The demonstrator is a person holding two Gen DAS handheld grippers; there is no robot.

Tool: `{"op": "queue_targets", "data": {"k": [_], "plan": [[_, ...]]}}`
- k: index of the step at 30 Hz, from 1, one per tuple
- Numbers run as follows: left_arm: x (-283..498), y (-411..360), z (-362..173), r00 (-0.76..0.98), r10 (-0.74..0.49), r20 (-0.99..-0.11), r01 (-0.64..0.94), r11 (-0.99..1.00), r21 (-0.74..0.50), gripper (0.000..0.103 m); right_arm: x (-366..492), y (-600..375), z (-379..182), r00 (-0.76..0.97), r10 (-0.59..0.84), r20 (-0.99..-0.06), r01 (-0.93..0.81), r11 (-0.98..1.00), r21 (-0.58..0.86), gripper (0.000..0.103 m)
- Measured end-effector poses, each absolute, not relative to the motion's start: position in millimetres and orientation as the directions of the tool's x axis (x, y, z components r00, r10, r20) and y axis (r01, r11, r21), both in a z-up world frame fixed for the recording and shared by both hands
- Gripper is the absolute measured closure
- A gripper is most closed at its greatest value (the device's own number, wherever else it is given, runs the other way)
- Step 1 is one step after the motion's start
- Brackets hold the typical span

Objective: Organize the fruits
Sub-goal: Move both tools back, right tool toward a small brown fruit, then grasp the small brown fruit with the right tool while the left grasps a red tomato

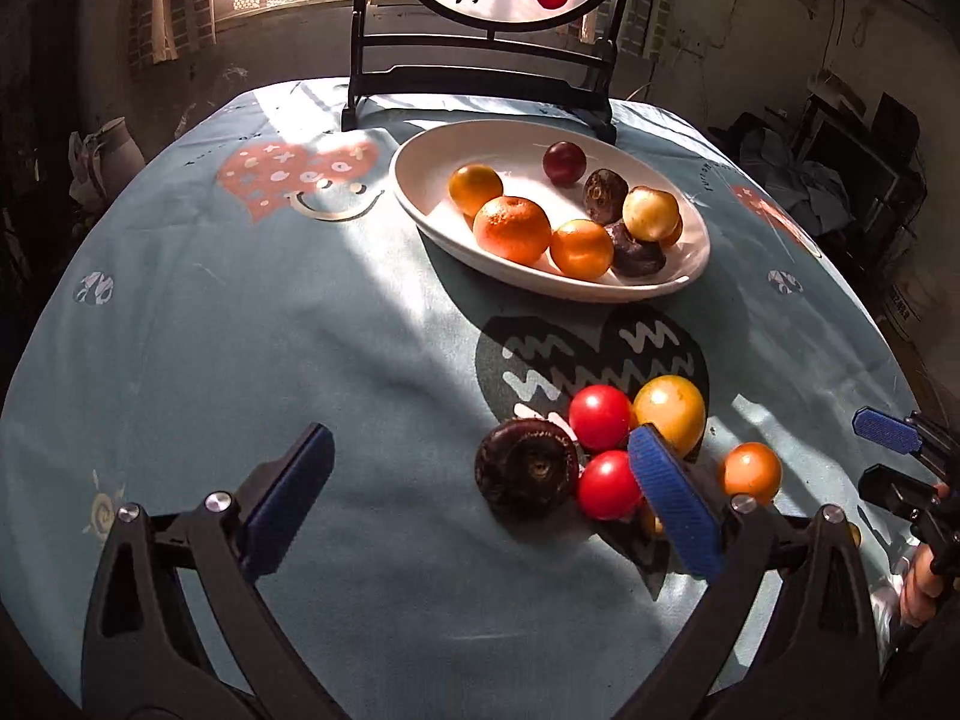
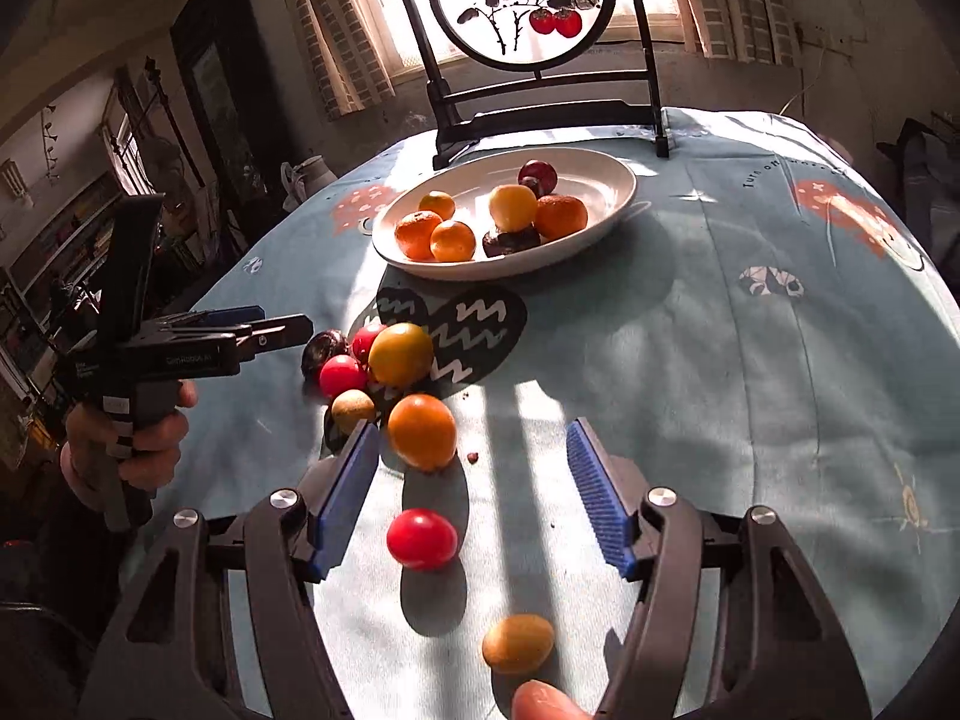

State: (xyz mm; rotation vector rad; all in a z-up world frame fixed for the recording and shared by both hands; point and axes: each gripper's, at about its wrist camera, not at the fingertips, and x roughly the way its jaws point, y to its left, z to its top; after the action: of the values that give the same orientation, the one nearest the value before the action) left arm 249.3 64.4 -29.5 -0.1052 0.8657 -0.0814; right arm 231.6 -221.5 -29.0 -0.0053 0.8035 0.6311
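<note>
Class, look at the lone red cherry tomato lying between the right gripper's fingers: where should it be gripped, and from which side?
Grip the red cherry tomato across its middle, coming down from above and behind. It lies free on the tablecloth, apart from other fruit, and the right gripper stands open astride it.

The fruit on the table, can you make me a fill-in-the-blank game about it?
1. The white plate holds fruit and stands in front of a round picture of two red ____.
2. The red fruit between the right gripper's open fingers lies on the ____.
3. The left gripper is wide open and holds ____.
4. The tablecloth is mostly light ____.

Missing words: fruits; tablecloth; nothing; blue
</note>
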Motion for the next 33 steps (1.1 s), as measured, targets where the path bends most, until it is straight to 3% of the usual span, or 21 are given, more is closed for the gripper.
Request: {"op": "queue_targets", "data": {"k": [4,8,25,33], "plan": [[240,64,-32,0.648,-0.125,-0.751,0.037,0.99,-0.134,0.003,196,-231,-40,0.57,0.422,-0.705,-0.491,0.863,0.119,0.041],[233,57,-28,0.663,-0.137,-0.736,0.066,0.99,-0.125,0.003,185,-233,-57,0.545,0.395,-0.74,-0.48,0.87,0.111,0.05],[224,56,-23,0.699,-0.086,-0.71,0.049,0.996,-0.072,0.003,189,-233,-69,0.511,0.382,-0.769,-0.46,0.878,0.131,0.05],[223,55,-23,0.706,-0.061,-0.706,0.042,0.998,-0.044,0.003,188,-230,-69,0.524,0.363,-0.771,-0.46,0.882,0.103,0.067]]}}
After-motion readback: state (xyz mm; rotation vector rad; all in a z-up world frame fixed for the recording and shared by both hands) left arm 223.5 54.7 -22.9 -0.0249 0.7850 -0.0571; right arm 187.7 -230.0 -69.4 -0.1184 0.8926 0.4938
